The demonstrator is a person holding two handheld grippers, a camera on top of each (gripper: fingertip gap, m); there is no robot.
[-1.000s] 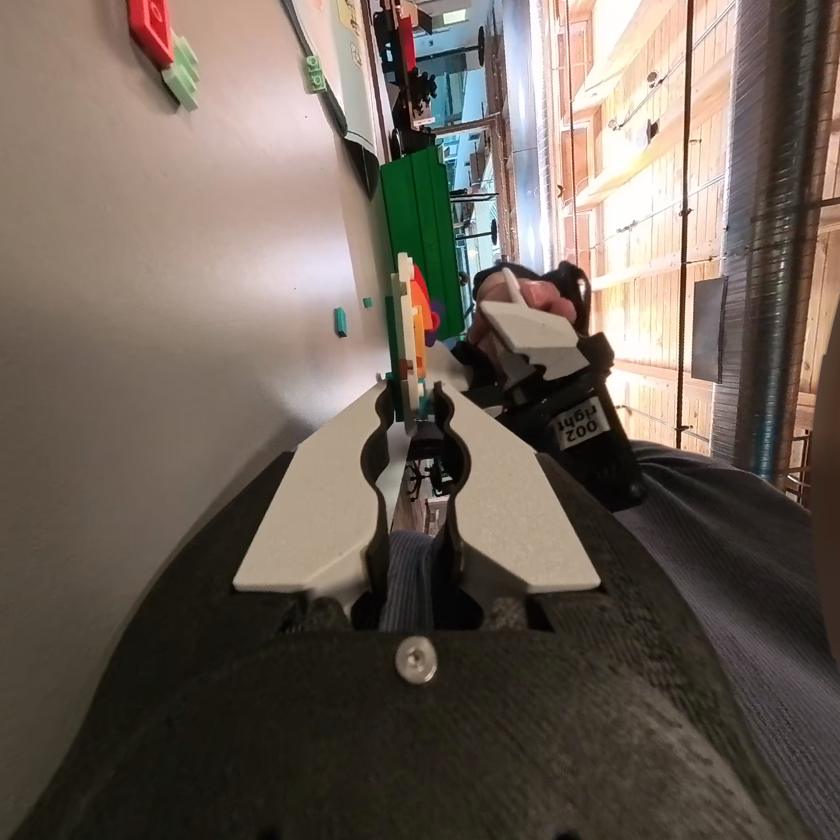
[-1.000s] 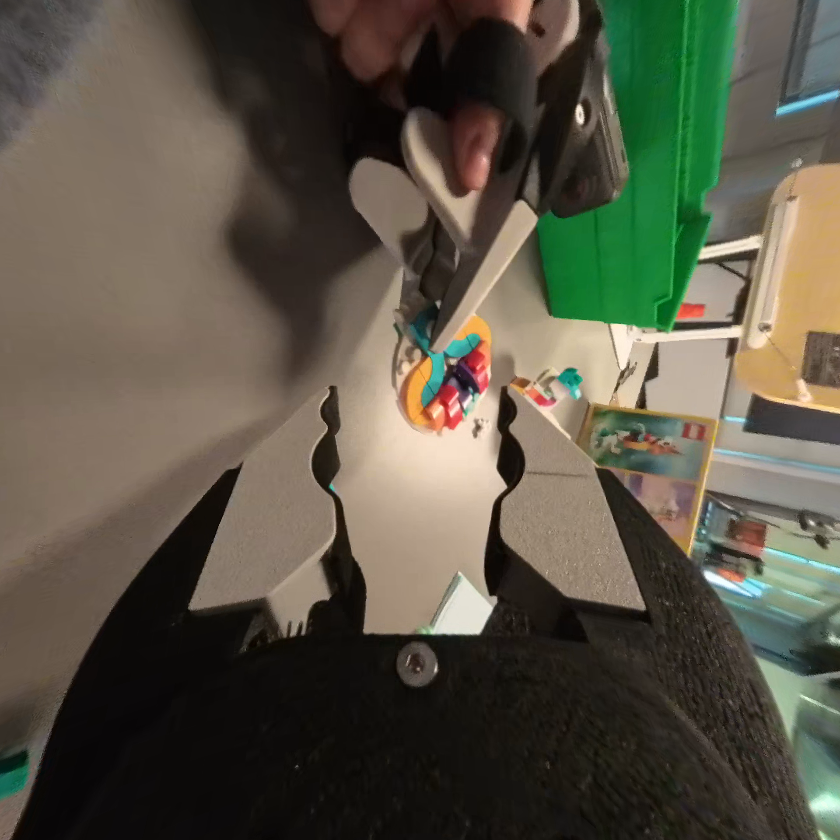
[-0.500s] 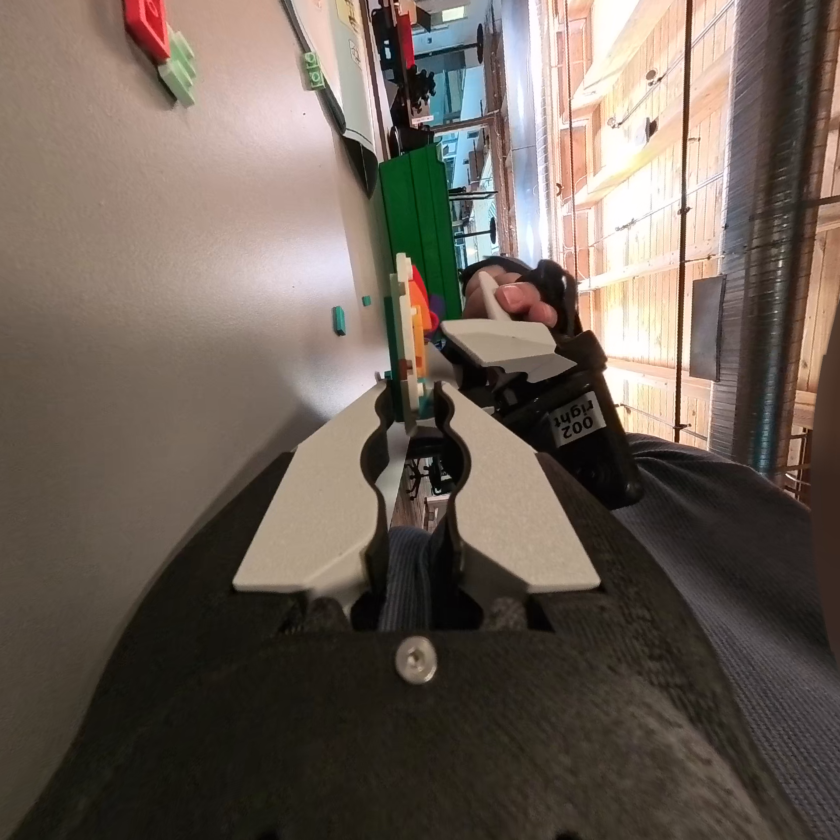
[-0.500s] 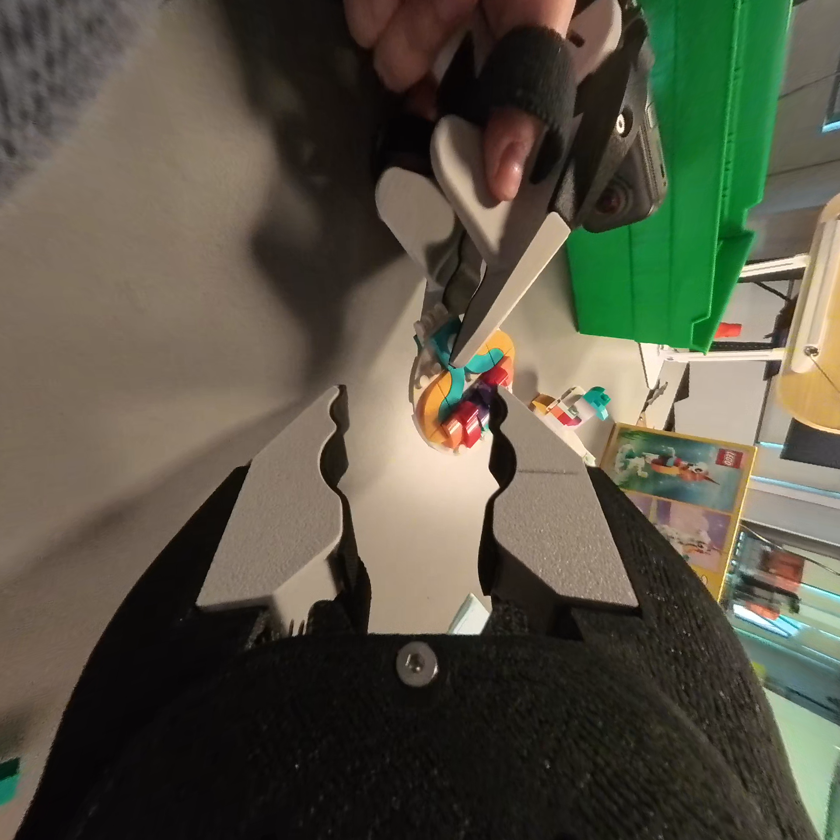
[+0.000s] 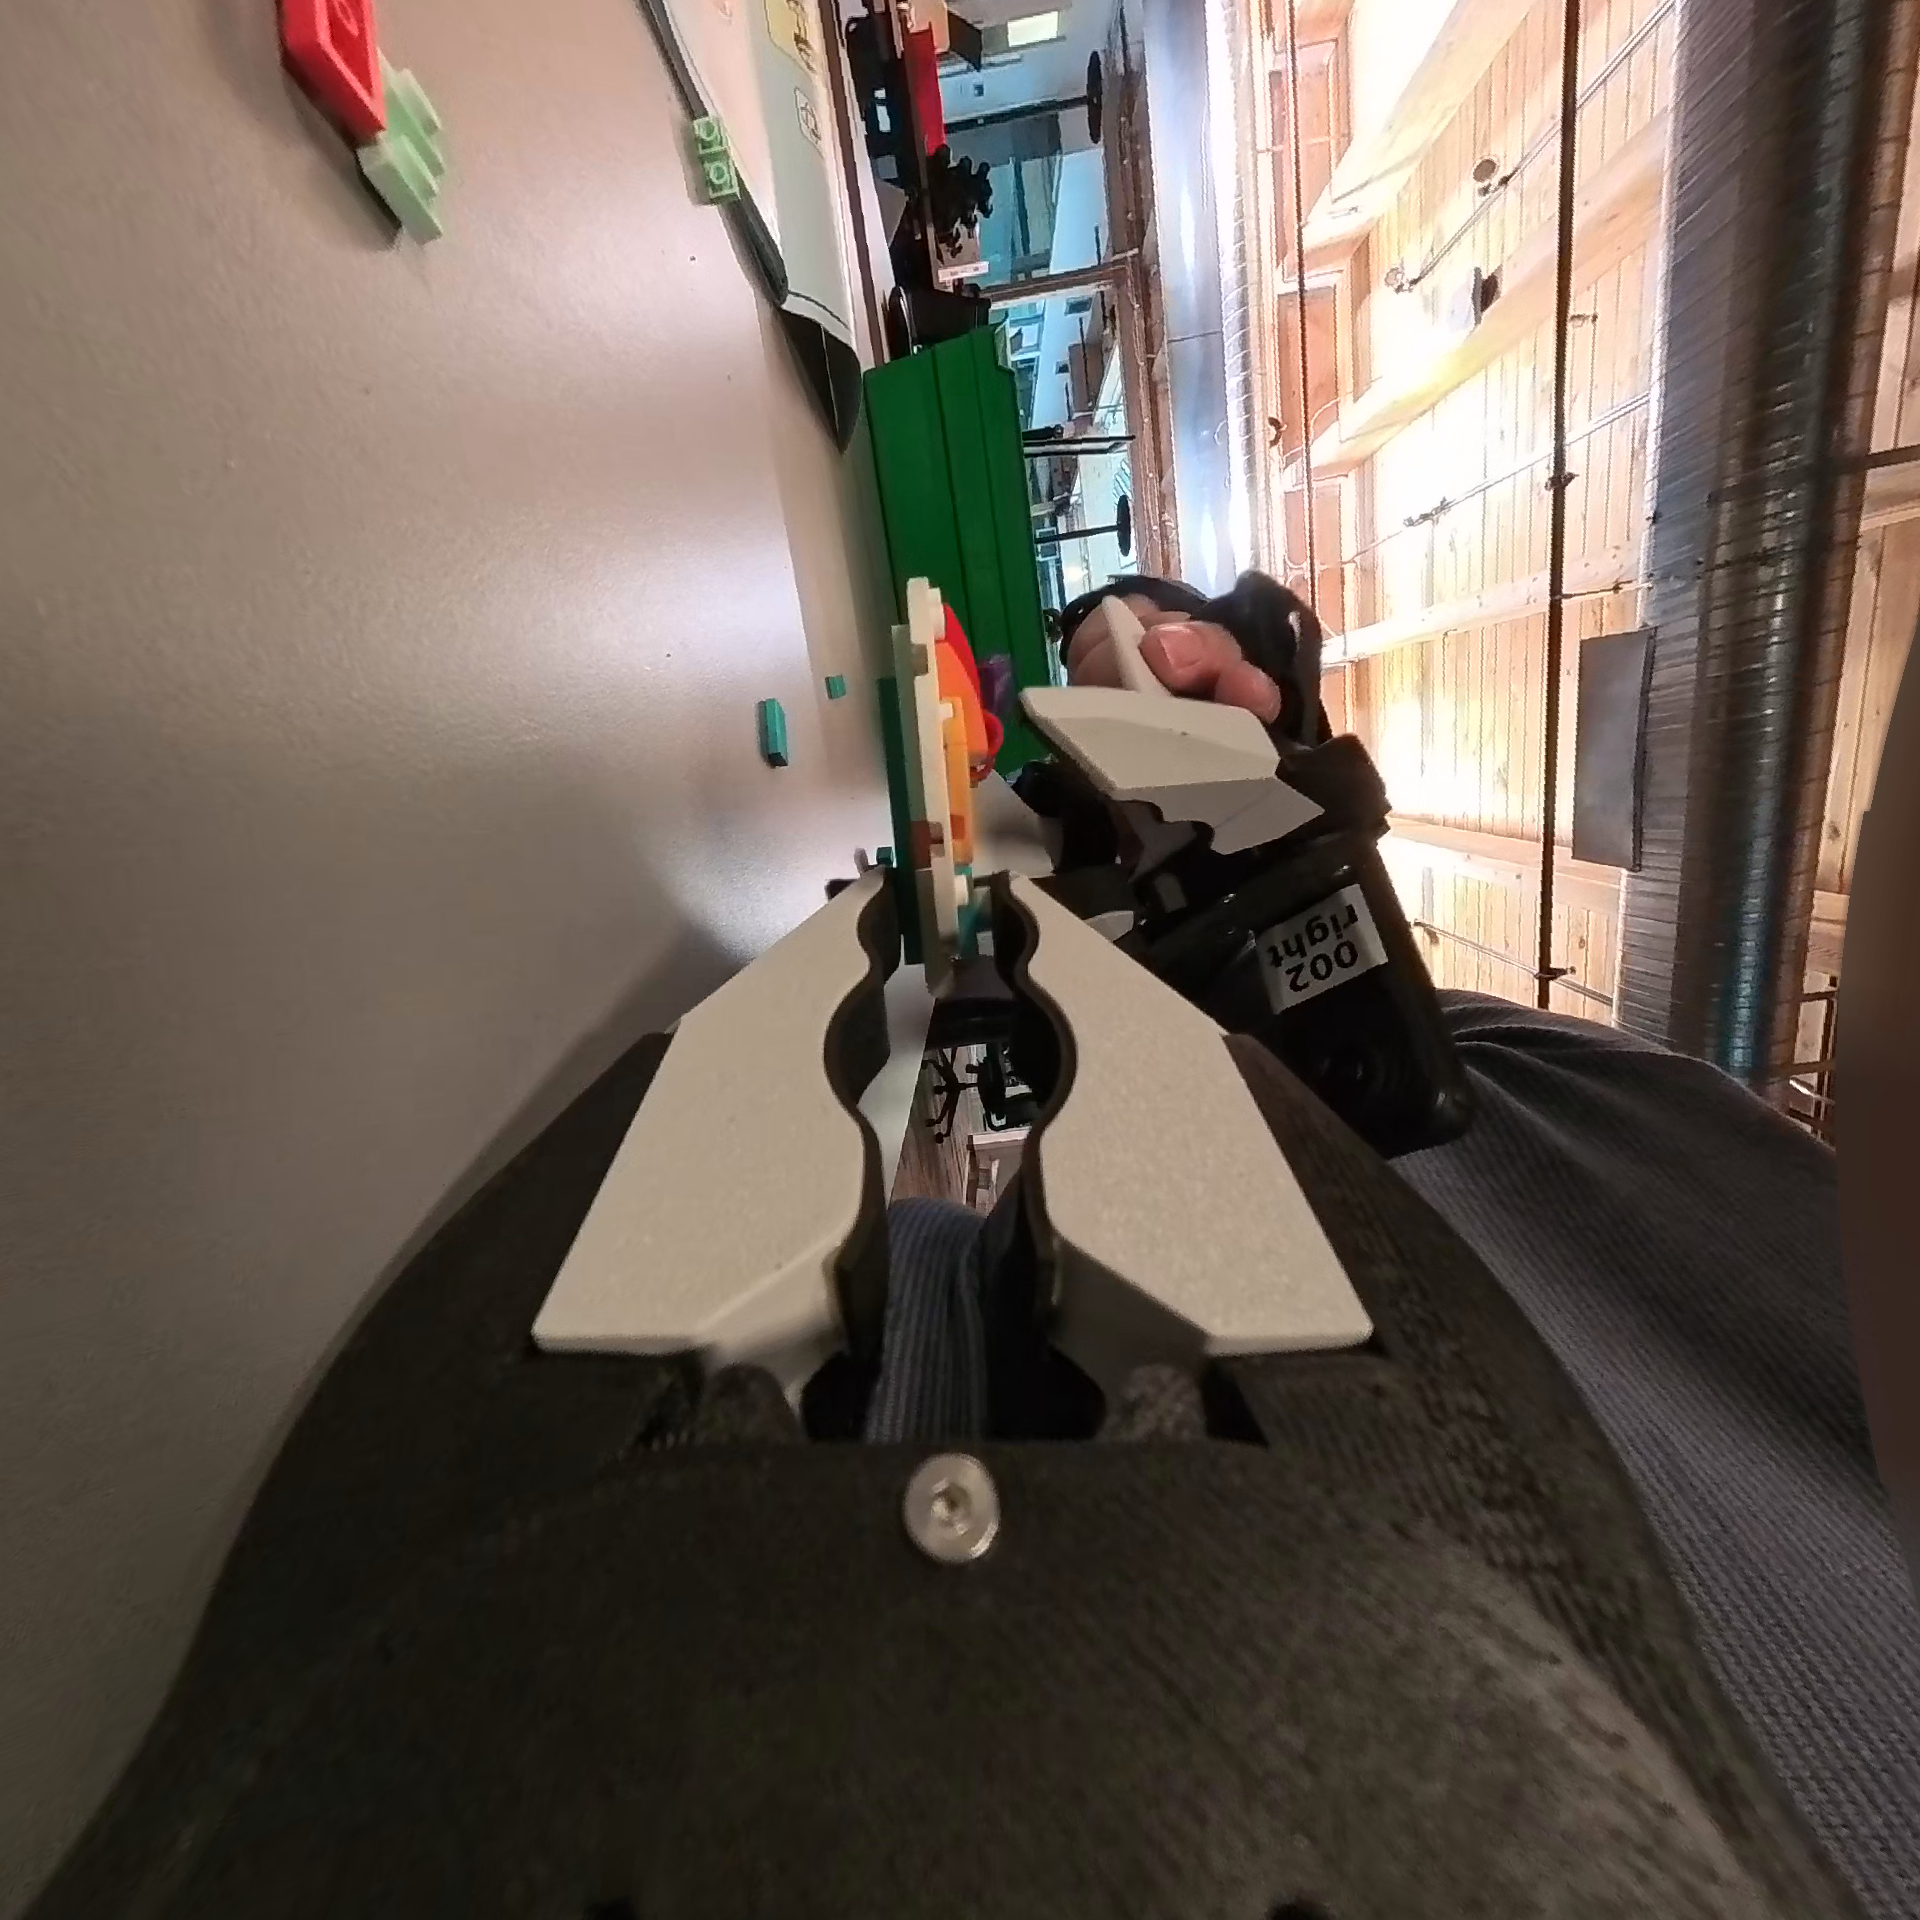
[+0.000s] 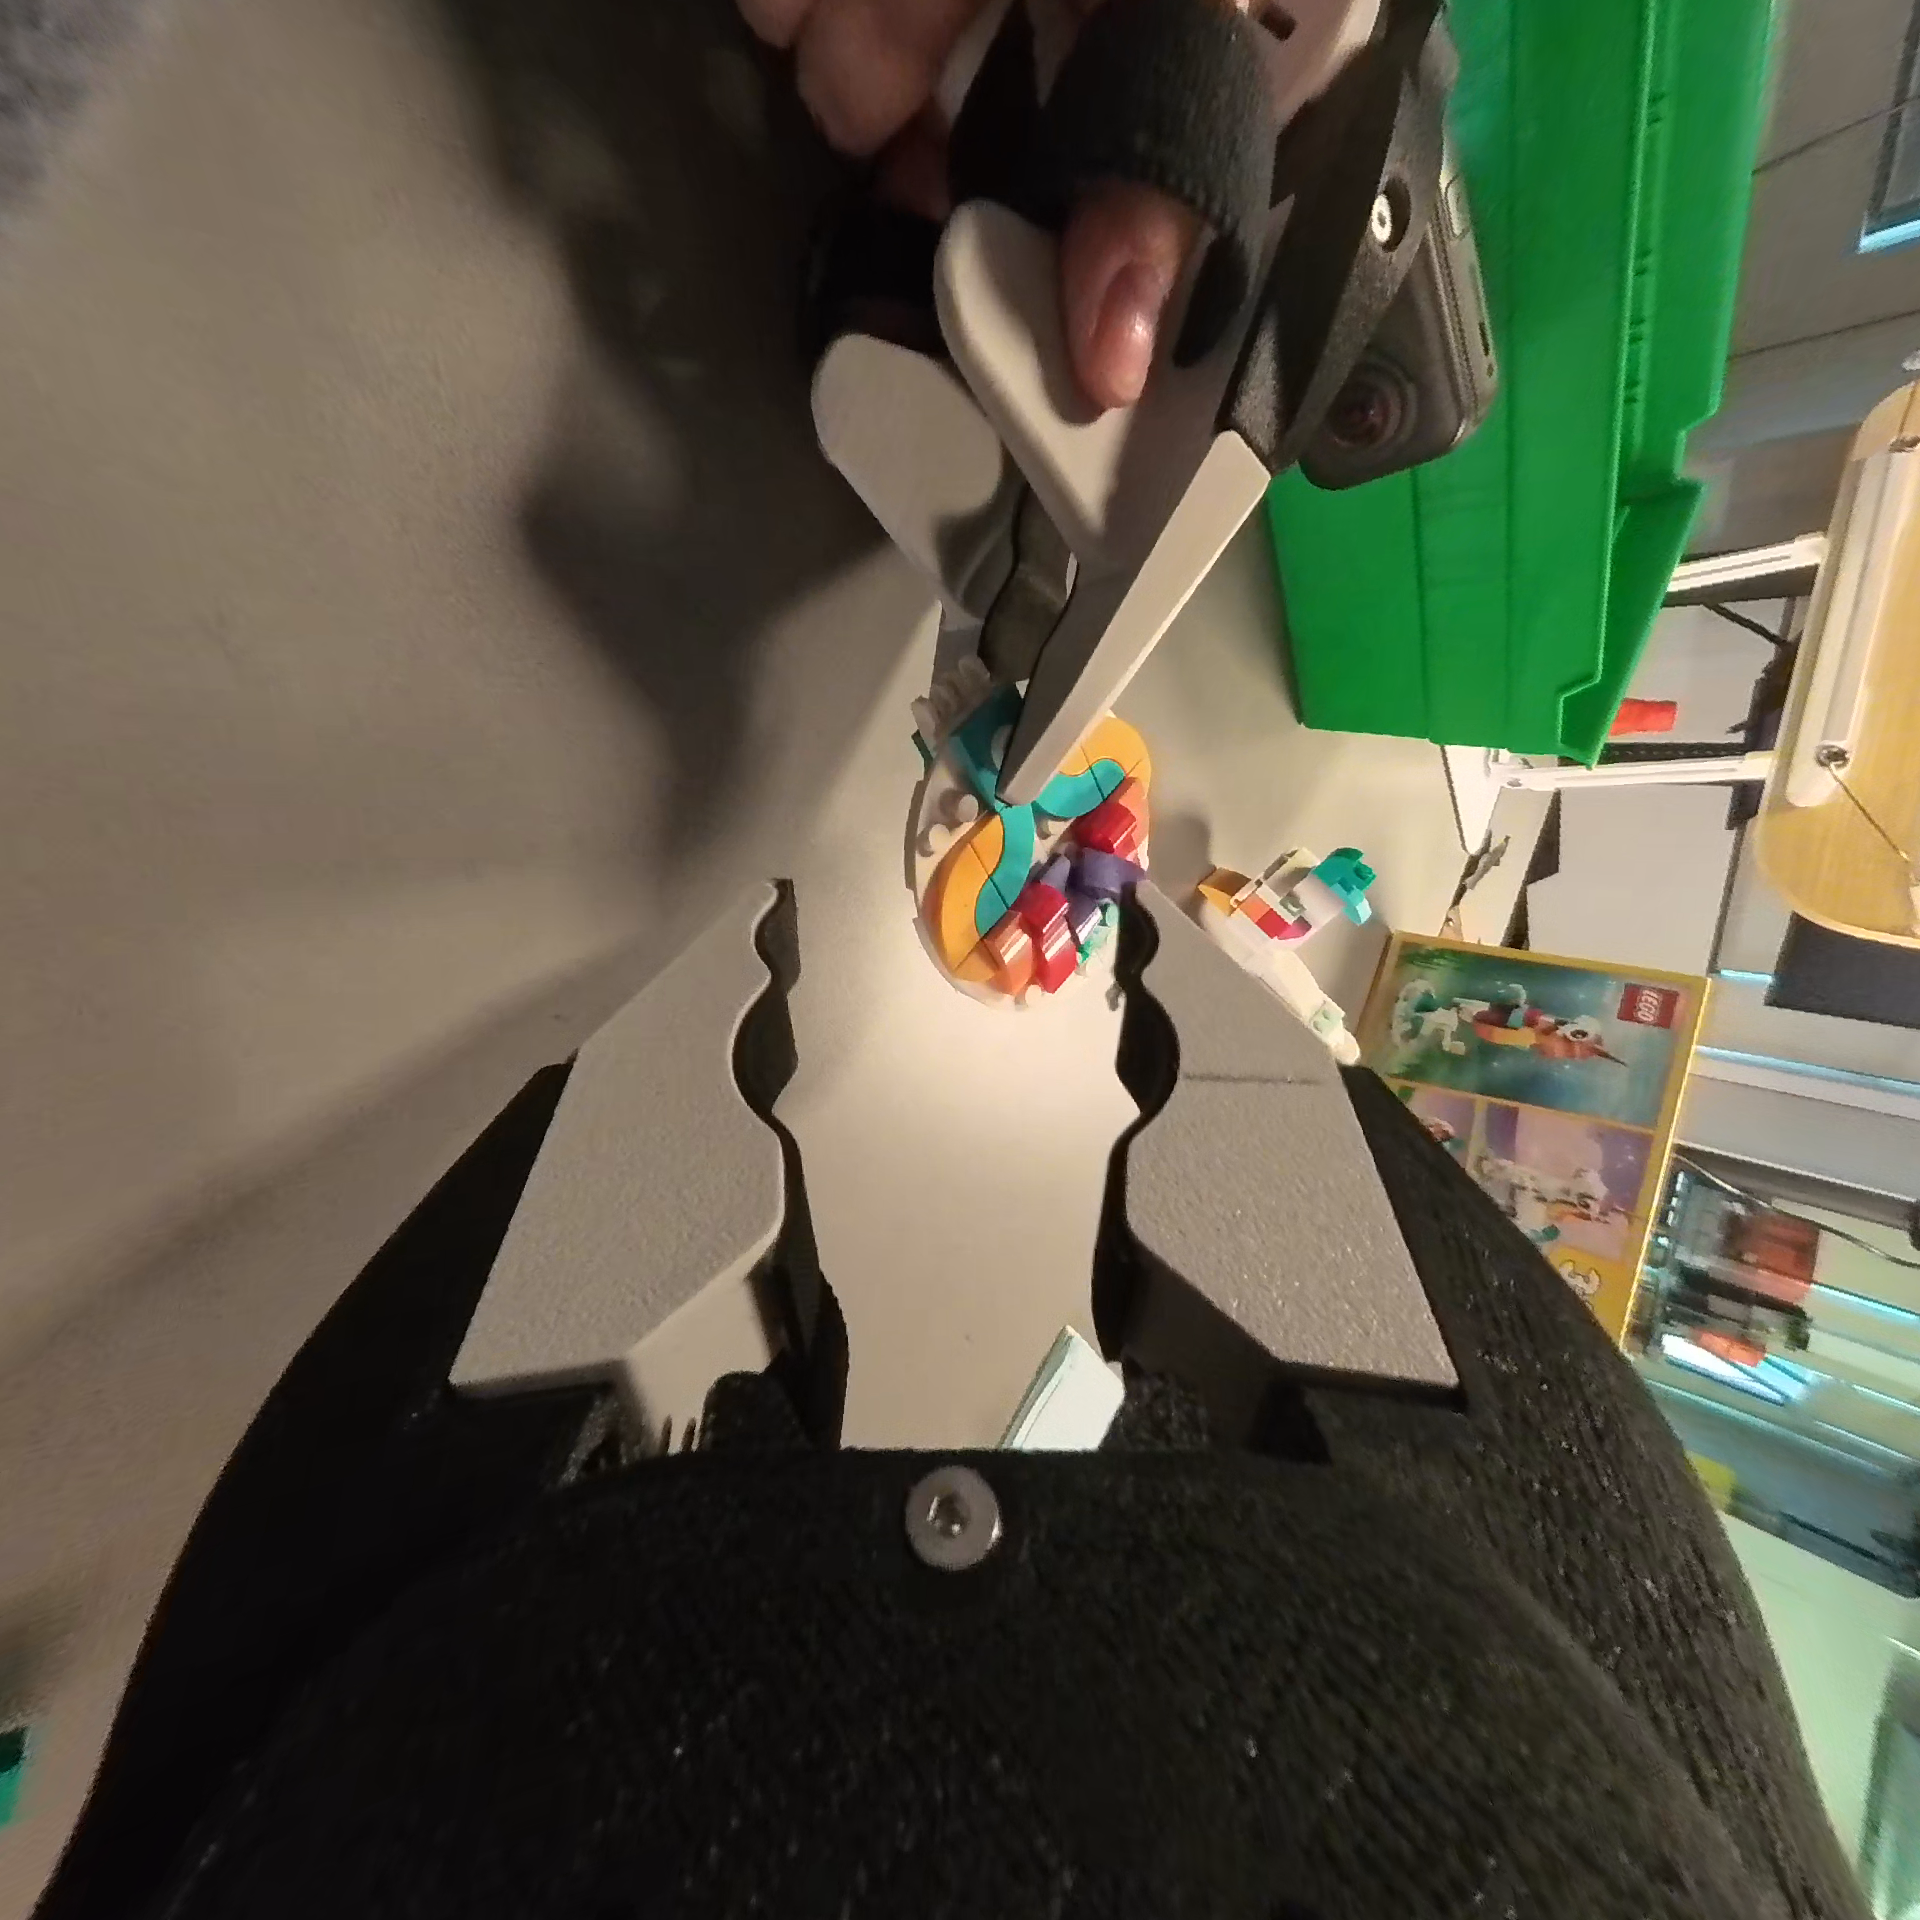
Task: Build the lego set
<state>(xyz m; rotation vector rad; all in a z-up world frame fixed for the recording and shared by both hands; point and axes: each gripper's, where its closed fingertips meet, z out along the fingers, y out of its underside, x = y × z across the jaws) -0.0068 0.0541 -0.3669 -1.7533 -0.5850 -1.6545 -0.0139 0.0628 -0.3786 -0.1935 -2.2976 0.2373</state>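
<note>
Grey tabletop [image 6: 312,644], matte, fills the left of both wrist views; a green plastic bin [image 6: 1538,364] stands at its far edge, upper right of the right wrist view, with a wooden-slatted wall at the right of the left wrist view. Item: partly built lego model [image 6: 1023,873], an oval white plate carrying orange, teal, red and purple pieces, held off the tabletop at centre frame. Left gripper [image 5: 940,894]: fingers nearly together, clamped on the near edge of the model, which appears edge-on just above the fingertips in the left wrist view. Right gripper [image 6: 956,894]: jaws spread wide, holding nothing; its right finger [image 6: 1153,925] sits just beside the model's red and purple pieces. Loose items: a small white, teal and orange sub-assembly [image 6: 1288,894] right of the model; the printed set box [image 6: 1527,1101] at right centre; a red brick [image 5: 332,62] with pale green plate [image 5: 410,166], upper left of the left wrist view; a small teal piece [image 5: 771,730] near centre.
</note>
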